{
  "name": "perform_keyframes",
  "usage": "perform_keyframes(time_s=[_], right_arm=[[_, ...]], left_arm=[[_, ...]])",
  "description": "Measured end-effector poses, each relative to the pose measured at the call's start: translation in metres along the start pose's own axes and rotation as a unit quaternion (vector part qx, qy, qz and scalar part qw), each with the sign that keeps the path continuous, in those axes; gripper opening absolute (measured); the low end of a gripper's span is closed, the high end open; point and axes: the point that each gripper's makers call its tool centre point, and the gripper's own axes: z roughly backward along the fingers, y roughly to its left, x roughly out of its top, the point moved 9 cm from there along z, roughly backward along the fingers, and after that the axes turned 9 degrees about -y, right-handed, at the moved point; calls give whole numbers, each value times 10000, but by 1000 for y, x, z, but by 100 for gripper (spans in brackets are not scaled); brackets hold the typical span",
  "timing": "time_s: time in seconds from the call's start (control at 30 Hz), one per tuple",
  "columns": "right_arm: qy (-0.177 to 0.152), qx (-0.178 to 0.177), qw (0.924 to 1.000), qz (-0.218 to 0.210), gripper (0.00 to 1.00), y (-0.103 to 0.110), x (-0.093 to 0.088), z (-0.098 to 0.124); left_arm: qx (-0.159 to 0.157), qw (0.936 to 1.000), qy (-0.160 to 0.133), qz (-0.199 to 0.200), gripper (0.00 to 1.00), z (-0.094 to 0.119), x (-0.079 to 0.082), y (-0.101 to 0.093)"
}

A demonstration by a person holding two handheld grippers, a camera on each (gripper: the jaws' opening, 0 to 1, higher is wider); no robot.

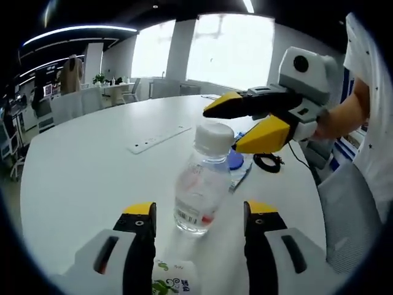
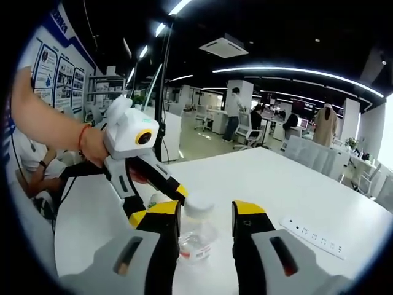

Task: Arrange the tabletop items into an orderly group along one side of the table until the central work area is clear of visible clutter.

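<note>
A clear plastic water bottle [image 1: 198,187] with a white cap [image 1: 214,134] stands upright on the white table [image 1: 86,166]. My left gripper [image 1: 199,212] is open, its yellow-tipped jaws on either side of the bottle's lower body without touching it. My right gripper [image 2: 206,212] is open too, and the cap [image 2: 198,206] sits in the gap between its jaws, apart from both. In the left gripper view the right gripper [image 1: 221,129] reaches in from the right at cap height. A white packet with green print [image 1: 173,279] lies just under my left jaws.
A white power strip [image 1: 158,140] lies on the table beyond the bottle. A blue round item [image 1: 236,161], a pen-like stick [image 1: 241,178] and a black cable [image 1: 267,163] lie behind the bottle. Office chairs and desks stand further off, with people in the background.
</note>
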Motion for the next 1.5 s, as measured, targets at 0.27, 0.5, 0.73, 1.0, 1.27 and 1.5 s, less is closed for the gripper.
perform_keyframes(time_s=[0.27, 0.5, 0.73, 1.0, 1.27, 1.5], right_arm=[[-82, 23, 10000, -31, 34, 0, 9, 8], [-40, 39, 10000, 9, 38, -3, 12, 15], [140, 93, 9999, 8, 37, -2, 7, 28], [214, 84, 9997, -41, 37, 0, 4, 41], [265, 57, 9996, -67, 36, -1, 2, 47], [264, 32, 9996, -83, 35, -1, 1, 50]], left_arm=[[167, 9999, 10, 8, 59, 16, 6, 0], [314, 9995, 33, 27, 59, 30, 8, 1], [464, 9989, 56, 74, 59, 44, 9, 1], [724, 9971, 7, 233, 60, 63, 5, 7], [878, 9957, 120, 273, 60, 77, 0, 15], [855, 9949, 376, 379, 60, 79, -9, 24]])
